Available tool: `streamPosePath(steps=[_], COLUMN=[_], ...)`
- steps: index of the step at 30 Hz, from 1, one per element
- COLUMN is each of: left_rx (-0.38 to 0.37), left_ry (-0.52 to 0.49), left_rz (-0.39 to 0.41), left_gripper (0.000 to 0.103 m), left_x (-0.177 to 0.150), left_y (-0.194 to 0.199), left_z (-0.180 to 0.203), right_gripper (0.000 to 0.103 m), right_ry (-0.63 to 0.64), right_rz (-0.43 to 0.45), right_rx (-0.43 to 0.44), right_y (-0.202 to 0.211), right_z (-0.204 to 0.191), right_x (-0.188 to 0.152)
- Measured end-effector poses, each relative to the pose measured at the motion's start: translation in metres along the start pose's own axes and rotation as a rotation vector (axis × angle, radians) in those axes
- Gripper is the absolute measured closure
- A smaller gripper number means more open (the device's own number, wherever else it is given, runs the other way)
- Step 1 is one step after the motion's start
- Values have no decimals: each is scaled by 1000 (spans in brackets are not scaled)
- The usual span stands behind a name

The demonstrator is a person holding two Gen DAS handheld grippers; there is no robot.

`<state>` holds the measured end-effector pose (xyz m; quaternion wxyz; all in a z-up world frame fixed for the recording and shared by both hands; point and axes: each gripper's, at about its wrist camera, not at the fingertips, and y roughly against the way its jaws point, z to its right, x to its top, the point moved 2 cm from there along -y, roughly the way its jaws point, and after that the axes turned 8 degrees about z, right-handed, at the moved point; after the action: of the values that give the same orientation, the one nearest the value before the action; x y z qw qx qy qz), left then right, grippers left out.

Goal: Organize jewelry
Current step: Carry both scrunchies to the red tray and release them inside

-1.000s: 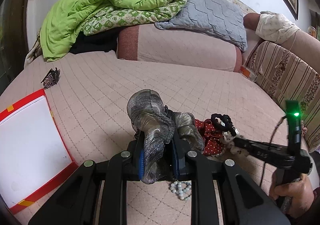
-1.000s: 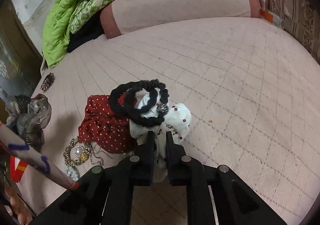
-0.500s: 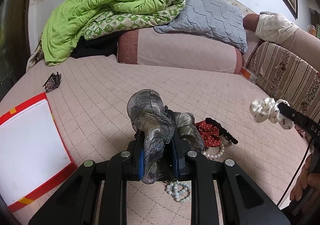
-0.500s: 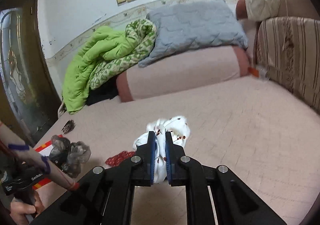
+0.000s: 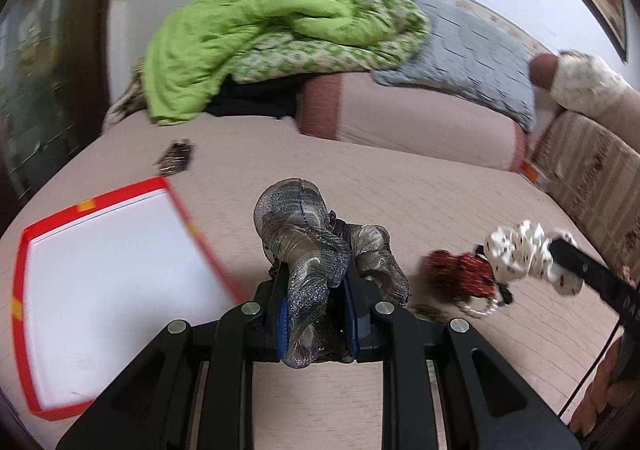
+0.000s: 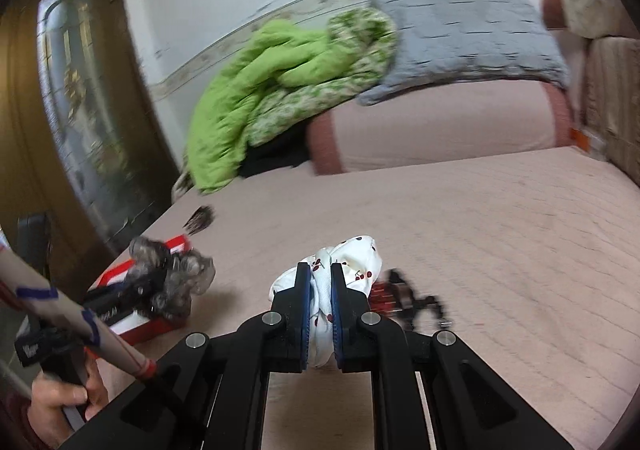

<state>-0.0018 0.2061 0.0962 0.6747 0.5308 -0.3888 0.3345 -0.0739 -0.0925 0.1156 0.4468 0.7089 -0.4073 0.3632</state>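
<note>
We clamp the silver scrunchie [image 5: 308,250] and white scrunchie [image 6: 352,262] in both fingers; soft fabric may slip before reaching the red tray [image 5: 192,217].

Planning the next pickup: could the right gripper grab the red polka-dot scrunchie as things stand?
Probably not yet. The right gripper is shut on the white cherry-print scrunchie, so its jaws are full. The red scrunchie lies uncovered on the bed just below, so the path looks free once it unloads.

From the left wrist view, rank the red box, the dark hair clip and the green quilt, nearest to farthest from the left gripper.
1. red box, beside the left gripper, to its left.
2. dark hair clip, beyond the box's far corner.
3. green quilt, heaped at the back.
</note>
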Motion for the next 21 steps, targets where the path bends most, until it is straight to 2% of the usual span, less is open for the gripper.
streamPosePath(steps=[6,13,18,21], left_rx=[135,271,369,387], left_ry=[82,247,328,374], left_rz=[15,-2,-23,-37], left_gripper=[82,82,82,82], left_x=[14,22,24,24], left_y=[10,9,0,-7], left_z=[-70,-167,-227,-253], right_gripper=[93,93,93,93], right_ry=[46,101,120,132], right_rz=[-51,-94,-167,-207], right_rx=[110,264,335,349], right_y=[-25,-66,-121,-155], right_z=[-61,-158,-220,-247], right_x=[-4,12,12,8])
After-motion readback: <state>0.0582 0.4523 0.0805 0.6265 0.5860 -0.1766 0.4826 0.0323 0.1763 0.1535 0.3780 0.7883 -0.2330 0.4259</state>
